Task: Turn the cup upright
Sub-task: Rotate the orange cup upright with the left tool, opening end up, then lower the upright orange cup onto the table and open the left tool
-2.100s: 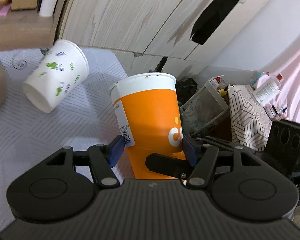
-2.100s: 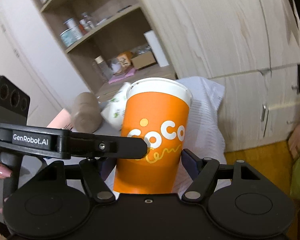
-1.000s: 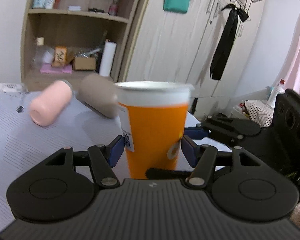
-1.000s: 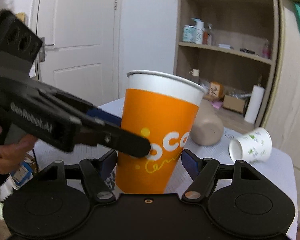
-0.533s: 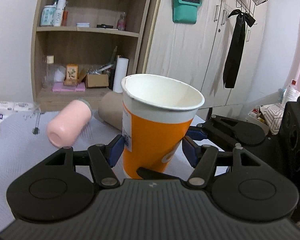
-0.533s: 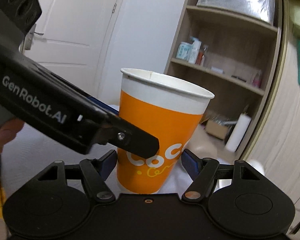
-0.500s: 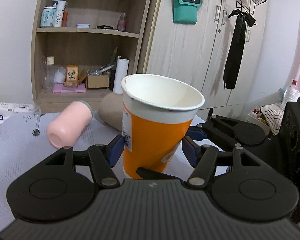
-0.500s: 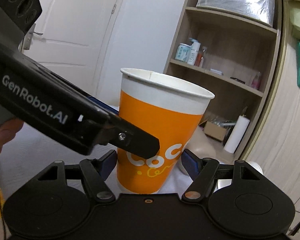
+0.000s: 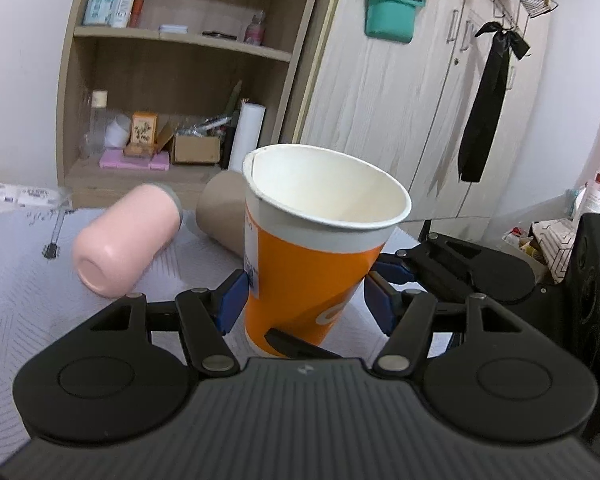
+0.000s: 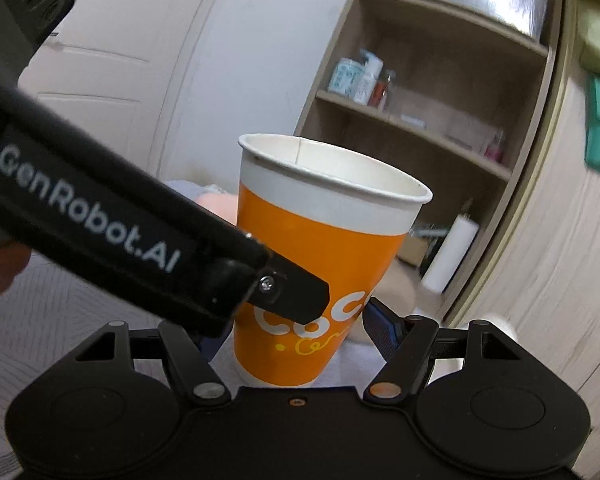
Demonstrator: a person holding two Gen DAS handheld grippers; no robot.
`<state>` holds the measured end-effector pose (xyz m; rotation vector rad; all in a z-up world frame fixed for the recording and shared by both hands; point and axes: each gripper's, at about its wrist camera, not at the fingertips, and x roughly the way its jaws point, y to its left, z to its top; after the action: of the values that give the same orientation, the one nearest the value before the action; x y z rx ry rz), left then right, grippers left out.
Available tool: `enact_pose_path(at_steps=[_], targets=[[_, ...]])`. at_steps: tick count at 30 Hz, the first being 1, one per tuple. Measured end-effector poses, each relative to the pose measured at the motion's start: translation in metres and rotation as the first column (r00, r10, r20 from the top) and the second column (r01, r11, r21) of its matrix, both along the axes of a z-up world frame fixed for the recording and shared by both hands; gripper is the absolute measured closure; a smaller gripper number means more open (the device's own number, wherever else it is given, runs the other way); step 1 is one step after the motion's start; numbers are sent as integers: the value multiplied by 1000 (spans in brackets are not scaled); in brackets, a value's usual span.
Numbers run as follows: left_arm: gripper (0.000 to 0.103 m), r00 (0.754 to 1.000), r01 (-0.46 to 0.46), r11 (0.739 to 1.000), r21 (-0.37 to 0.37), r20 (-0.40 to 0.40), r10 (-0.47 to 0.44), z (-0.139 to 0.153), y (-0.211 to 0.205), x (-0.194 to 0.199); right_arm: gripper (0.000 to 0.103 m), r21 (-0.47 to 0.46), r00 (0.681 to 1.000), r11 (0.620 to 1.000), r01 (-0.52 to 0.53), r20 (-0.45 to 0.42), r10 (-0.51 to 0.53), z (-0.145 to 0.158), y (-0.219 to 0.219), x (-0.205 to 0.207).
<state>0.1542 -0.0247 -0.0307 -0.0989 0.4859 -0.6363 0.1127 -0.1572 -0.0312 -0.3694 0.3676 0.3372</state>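
Note:
An orange paper cup with a white rim [image 9: 316, 264] stands mouth up on the table, between the blue pads of both grippers. My left gripper [image 9: 306, 300] has its left pad touching the cup's side and its right pad a little clear of it. In the right wrist view the cup [image 10: 316, 280] sits between the fingers of my right gripper [image 10: 296, 330], with both pads close to its lower wall. The left gripper's black finger crosses in front of the cup there. The right gripper's body shows at the right of the left wrist view.
A pink cup [image 9: 128, 240] and a tan cup [image 9: 222, 212] lie on their sides on the white patterned tablecloth [image 9: 16, 280] behind the orange cup. A wooden shelf [image 9: 172, 80] and wardrobe doors [image 9: 400, 100] stand beyond the table.
The orange cup went from tilted in the air to upright on the table. Both wrist views swung round with it. In the last half second the left gripper's right pad has drawn slightly off the cup.

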Motion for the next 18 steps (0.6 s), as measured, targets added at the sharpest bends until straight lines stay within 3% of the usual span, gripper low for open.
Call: enact_pose_path(at_steps=[10, 15, 18], targets=[[40, 1000, 16, 1000, -26, -25, -17, 0, 0, 5, 26, 41, 999, 999, 13, -45, -11, 1, -7, 7], [40, 999, 21, 999, -39, -38, -23, 1, 6, 9, 25, 132, 993, 991, 8, -116, 7, 4, -18, 14], [40, 998, 22, 999, -41, -53, -24, 1, 6, 7, 22, 136, 994, 991, 19, -113, -3, 4, -19, 14]])
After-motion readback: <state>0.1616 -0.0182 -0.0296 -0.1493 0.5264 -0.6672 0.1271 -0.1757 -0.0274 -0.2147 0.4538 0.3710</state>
